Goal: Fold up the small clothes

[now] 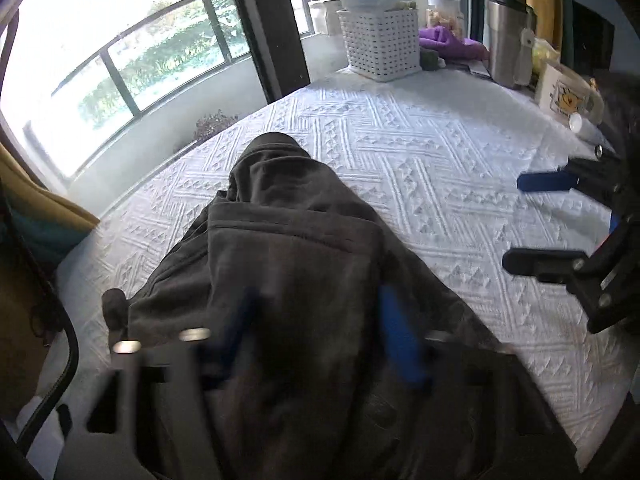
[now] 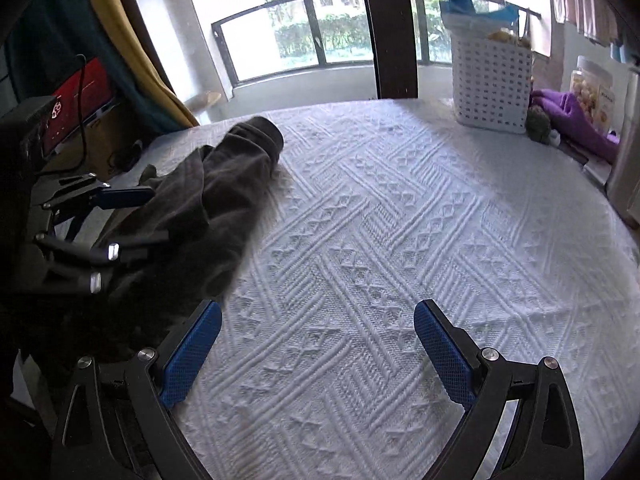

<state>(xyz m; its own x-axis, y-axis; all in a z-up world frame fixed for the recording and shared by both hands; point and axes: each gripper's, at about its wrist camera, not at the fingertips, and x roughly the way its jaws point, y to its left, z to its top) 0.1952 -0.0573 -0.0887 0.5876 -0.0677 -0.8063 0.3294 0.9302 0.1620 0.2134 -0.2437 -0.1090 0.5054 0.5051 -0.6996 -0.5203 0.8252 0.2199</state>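
Nearest in the left wrist view, the left gripper [image 1: 316, 344] is sitting under a dark grey garment [image 1: 288, 264]. The cloth is draping over and between its blue fingers [image 1: 400, 344], which are standing apart; motion blur is hiding whether they are pinching any of it, so I cannot tell. From the right wrist view the same gripper [image 2: 132, 216] is showing at the left edge, with the garment [image 2: 208, 200] hanging bunched across it.

The right gripper [image 2: 318, 352] is hovering over the white quilt [image 2: 400, 240], its jaws spread wide and holding nothing. It is showing at the right edge of the left view too [image 1: 532, 224], well apart from the cloth.

The garment is lying on the left part of the quilt [image 1: 420, 168], running away from the left gripper, its rolled far end resting on the textured surface near the edge.

Farther back, a white basket [image 2: 490, 88] is standing at the far side of the quilt. Just beside it a purple cloth [image 2: 576, 120] is lying crumpled, and a steel cup [image 1: 506, 40] is standing near that. Behind everything, a window [image 2: 296, 28] is letting in daylight.
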